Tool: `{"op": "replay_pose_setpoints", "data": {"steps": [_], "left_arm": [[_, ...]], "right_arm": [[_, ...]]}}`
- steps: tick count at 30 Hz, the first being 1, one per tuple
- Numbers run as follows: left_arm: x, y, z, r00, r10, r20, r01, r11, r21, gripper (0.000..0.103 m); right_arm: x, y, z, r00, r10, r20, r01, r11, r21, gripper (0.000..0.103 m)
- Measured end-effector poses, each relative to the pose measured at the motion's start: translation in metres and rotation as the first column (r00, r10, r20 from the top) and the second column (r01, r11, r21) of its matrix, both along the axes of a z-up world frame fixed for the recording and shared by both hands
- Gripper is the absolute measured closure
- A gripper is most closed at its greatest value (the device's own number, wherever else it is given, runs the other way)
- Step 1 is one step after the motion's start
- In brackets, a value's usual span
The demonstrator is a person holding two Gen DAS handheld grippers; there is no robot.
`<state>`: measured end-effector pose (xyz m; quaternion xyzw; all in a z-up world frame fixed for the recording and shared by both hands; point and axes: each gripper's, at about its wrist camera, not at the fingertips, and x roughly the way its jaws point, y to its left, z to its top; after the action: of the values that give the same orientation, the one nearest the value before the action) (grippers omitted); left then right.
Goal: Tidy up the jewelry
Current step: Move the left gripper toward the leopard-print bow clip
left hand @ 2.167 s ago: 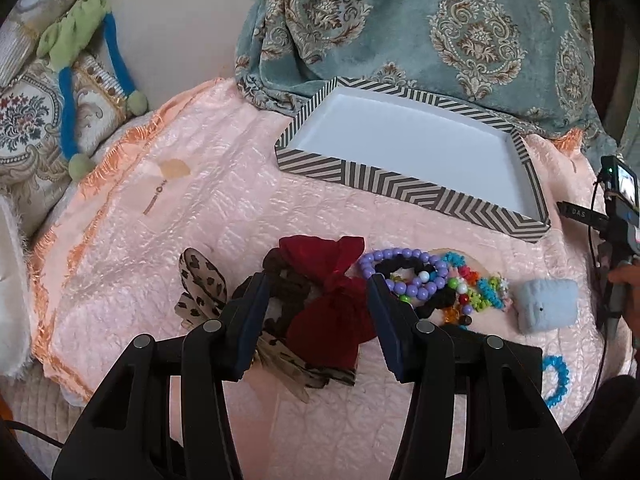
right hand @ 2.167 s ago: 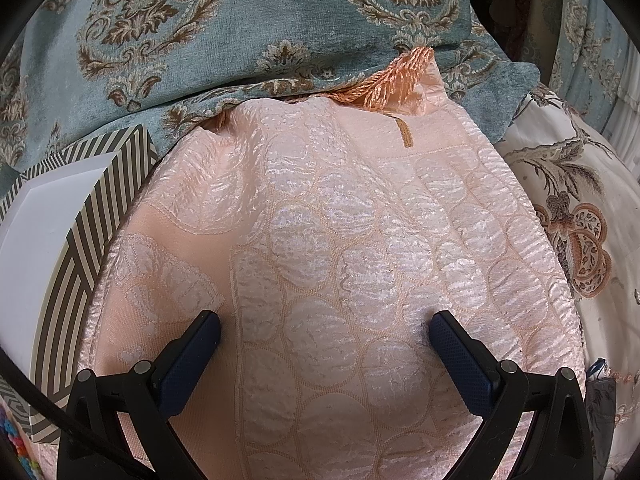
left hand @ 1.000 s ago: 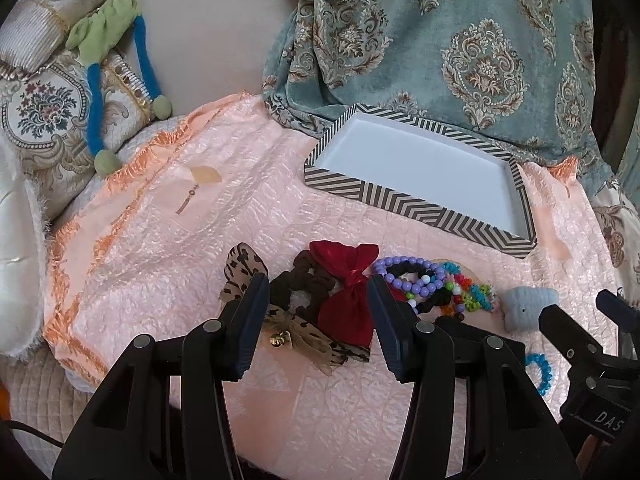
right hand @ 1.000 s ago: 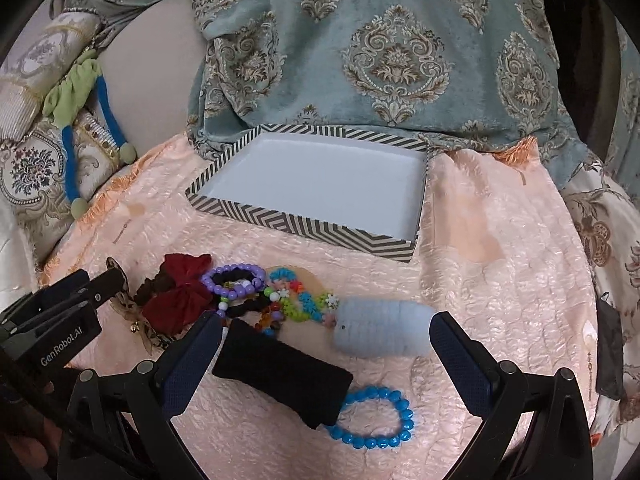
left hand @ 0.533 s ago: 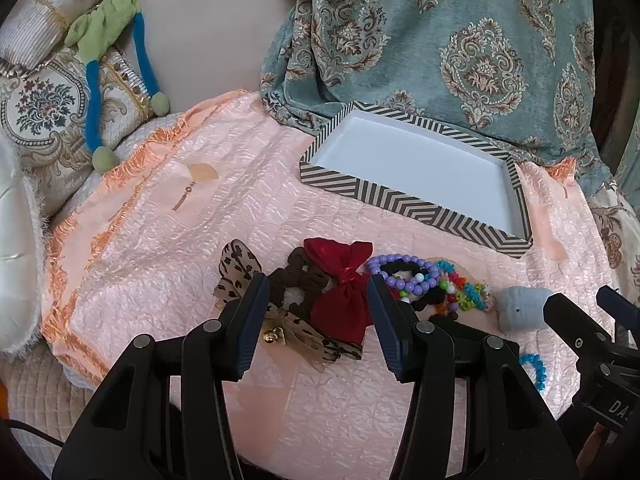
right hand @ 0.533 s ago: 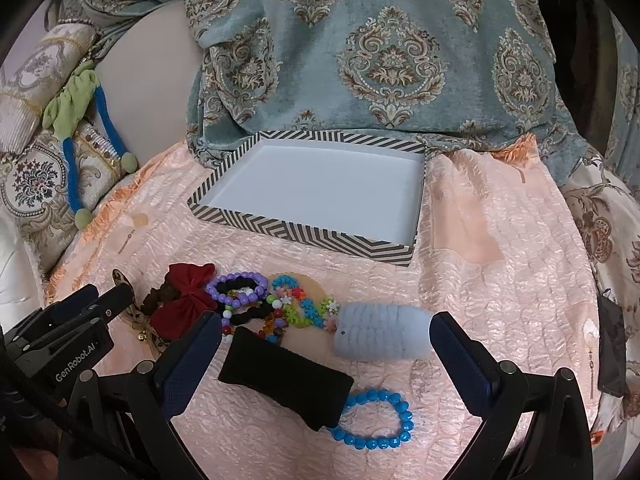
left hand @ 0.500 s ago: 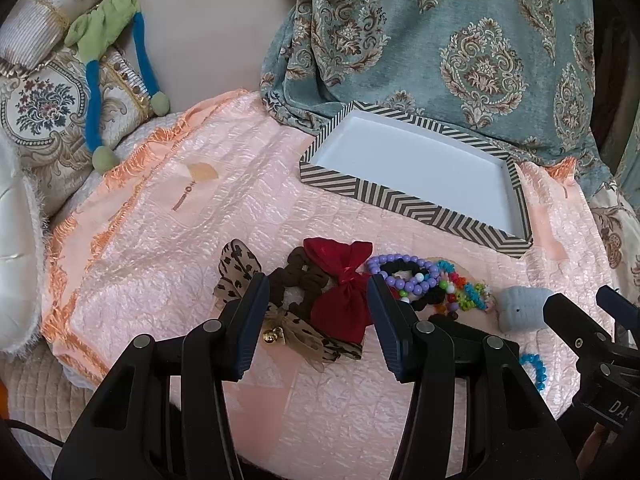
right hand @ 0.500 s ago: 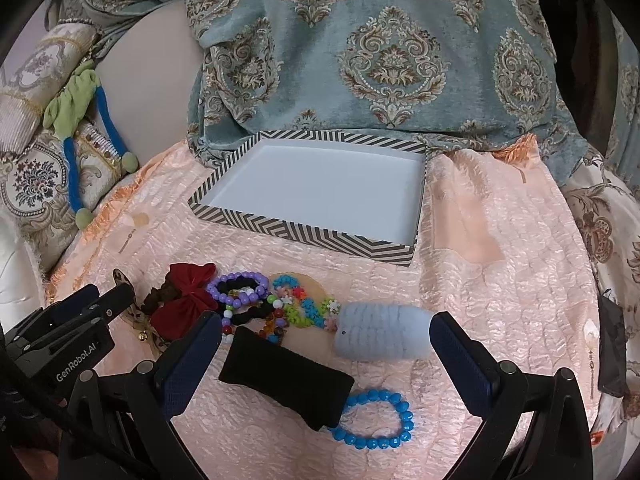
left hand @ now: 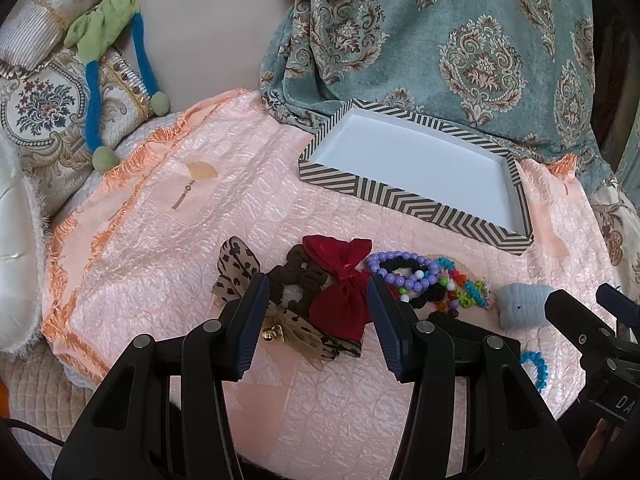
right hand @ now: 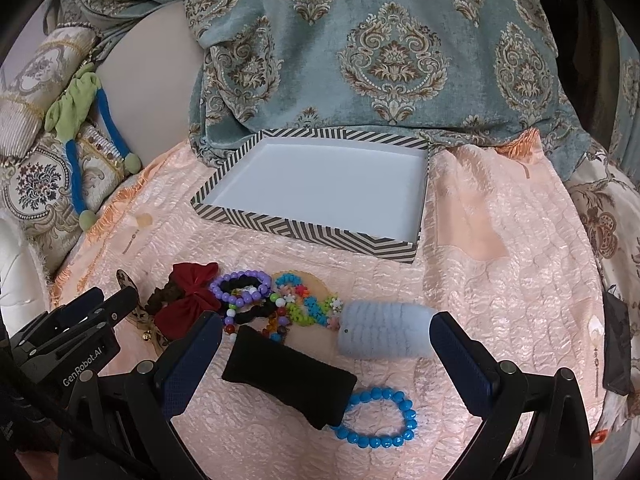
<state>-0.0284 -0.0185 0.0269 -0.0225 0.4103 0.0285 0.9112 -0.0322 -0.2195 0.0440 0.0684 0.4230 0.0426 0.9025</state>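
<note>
Jewelry pile: a cluster lying on the peach quilted cover (right hand: 500, 280), in front of the striped tray and apart from it.
Red bow (left hand: 340, 280): left end of the cluster, overlapping a brown scrunchie (left hand: 298, 276) and a leopard-print bow (left hand: 236, 268) with a small gold bell.
Purple bead bracelet (right hand: 240, 282): just right of the red bow, ringed around a black hair tie, touching a tangle of multicoloured beads (right hand: 308, 304).
Fluffy pale-blue piece (right hand: 382, 332): right end of the cluster, touching the coloured beads.
Black pouch (right hand: 288, 376): nearer the camera than the beads, its right end overlapping the blue bead bracelet (right hand: 376, 418).
Striped tray (right hand: 304, 232): white inside, nothing in it, back edge against the teal patterned fabric (right hand: 392, 52).
Left gripper (left hand: 316, 320): fingers spread and holding nothing, hovering over the red bow and brown scrunchie.
Right gripper (right hand: 324, 364): fingers spread wide, holding nothing, framing the black pouch and the fluffy piece.
Left side: embroidered cushion (right hand: 36, 188) with a green and blue soft toy (right hand: 80, 112) draped over it.
</note>
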Motion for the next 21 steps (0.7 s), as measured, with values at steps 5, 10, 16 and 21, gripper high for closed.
{"op": "replay_pose_setpoints", "data": {"steps": [5, 10, 16, 21], "left_arm": [[-0.0003, -0.001, -0.0004, 1.0, 0.0, -0.001, 0.0, 1.0, 0.004, 0.052], [-0.0002, -0.0018, -0.0016, 1.0, -0.001, -0.006, 0.001, 1.0, 0.004, 0.052], [0.0, -0.0018, -0.0025, 1.0, -0.001, -0.009, 0.001, 1.0, 0.002, 0.052], [0.0003, -0.0009, -0.0042, 1.0, 0.003, -0.011, -0.003, 1.0, 0.003, 0.052]], "right_arm": [[-0.0001, -0.0024, -0.0014, 1.0, -0.003, -0.009, 0.003, 1.0, 0.006, 0.0], [0.0014, -0.0031, -0.0023, 1.0, -0.004, -0.012, 0.004, 1.0, 0.003, 0.0], [0.0023, -0.004, -0.0034, 1.0, -0.004, -0.017, 0.004, 1.0, 0.004, 0.0], [0.0027, -0.0051, -0.0051, 1.0, -0.006, -0.022, 0.006, 1.0, 0.007, 0.0]]}}
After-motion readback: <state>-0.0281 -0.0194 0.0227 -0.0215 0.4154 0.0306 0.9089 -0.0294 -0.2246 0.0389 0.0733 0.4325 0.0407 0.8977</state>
